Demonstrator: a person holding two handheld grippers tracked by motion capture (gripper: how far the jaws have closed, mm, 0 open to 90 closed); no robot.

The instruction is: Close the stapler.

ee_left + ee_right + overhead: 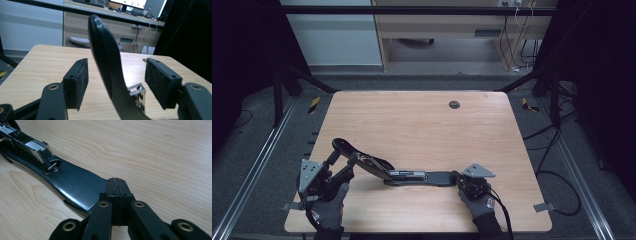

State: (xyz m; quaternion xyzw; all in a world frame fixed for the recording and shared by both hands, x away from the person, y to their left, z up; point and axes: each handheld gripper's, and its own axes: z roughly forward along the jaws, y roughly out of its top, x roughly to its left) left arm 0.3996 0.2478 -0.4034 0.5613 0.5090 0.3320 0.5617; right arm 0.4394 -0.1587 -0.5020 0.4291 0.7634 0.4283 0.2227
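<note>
A long black stapler is seen opened out on the wooden table, near the table's front edge. Its flat base lies on the wood, and the top arm is swung up and back at the end of the stapler farthest from the right claw. Along the base, the shiny metal staple channel is exposed, with a small round anvil plate set just beyond its end.

The right claw is placed at the free end of the stapler's base. In the right gripper view its jaws are seen pressed together, pad against pad, right at the edge of the base; whether the base's tip is nipped between them cannot be told. The gloved right hand is held behind that end of the stapler.

The left claw is positioned at the raised arm of the stapler. In the left gripper view its jaws are spread wide, and the curved black arm rises between the two pads without being touched by either. A piece of the chrome mechanism is visible behind the arm, low between the pads. The gloved left hand is kept beside the stapler's hinged end.

A dark round grommet is set into the table well beyond the stapler.
</note>
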